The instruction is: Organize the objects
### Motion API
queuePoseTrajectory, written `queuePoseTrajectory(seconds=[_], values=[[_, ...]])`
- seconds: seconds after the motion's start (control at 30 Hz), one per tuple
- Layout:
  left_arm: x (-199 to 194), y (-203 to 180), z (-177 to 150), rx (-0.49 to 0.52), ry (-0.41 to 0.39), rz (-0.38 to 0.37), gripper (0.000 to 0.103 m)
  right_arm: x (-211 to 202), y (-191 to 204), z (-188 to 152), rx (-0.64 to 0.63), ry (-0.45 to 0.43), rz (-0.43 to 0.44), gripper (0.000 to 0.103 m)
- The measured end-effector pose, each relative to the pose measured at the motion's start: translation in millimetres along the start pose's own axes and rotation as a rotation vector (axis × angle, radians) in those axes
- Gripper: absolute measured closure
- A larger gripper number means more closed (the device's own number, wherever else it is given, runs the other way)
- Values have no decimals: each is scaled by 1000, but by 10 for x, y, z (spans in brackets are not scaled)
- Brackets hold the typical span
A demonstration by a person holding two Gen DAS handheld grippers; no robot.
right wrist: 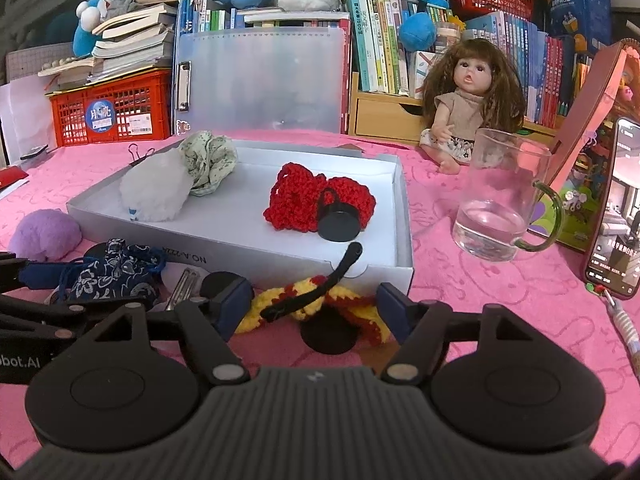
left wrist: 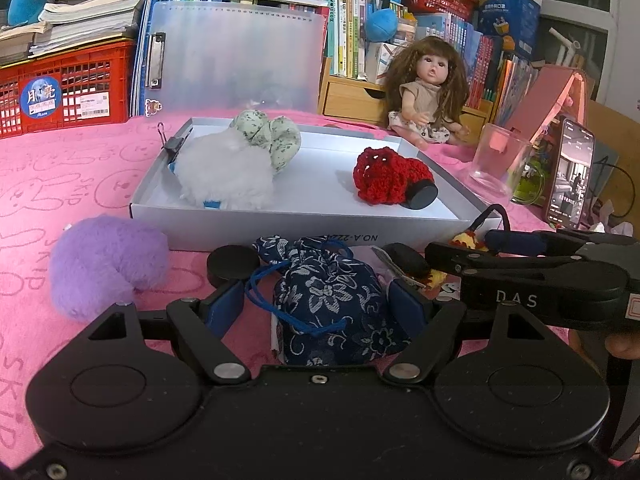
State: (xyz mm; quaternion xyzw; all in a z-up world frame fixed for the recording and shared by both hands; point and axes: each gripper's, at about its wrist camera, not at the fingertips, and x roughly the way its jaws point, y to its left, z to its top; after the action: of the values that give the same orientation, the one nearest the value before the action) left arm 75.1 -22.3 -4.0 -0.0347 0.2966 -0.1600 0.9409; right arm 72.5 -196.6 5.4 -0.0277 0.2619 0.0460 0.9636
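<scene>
Left claw (left wrist: 320,280) straddles the blue floral pouch (left wrist: 332,300), pads not pressing; right claw (right wrist: 316,304) is open around the yellow crochet piece (right wrist: 320,300). Close squarely mid-body, then lift into the white box (right wrist: 404,216).

Left gripper (left wrist: 320,280) straddles blue floral pouch (left wrist: 328,304) before box (left wrist: 312,228).

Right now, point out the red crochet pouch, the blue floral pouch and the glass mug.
red crochet pouch (right wrist: 298,202), right wrist view, knitted body
blue floral pouch (left wrist: 330,306), left wrist view, patterned cloth
glass mug (right wrist: 500,196), right wrist view, clear wall
</scene>
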Motion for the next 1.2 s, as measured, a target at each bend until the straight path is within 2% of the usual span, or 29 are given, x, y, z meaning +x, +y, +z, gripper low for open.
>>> queuePoseTrajectory(seconds=[0.57, 1.07, 1.17, 1.2], values=[[3, 1, -1, 0, -2, -1, 25, 1, -86, -38, 47, -6, 46, 24], [40, -35, 16, 23, 5, 8, 22, 49, -81, -15, 52, 10, 57, 18], [38, -37, 13, 22, -2, 7, 29, 51, -81, -10, 52, 10, 57, 22], [36, -37, 11, 21, -4, 2, 35, 47, -76, -11, 50, 7, 58, 23]])
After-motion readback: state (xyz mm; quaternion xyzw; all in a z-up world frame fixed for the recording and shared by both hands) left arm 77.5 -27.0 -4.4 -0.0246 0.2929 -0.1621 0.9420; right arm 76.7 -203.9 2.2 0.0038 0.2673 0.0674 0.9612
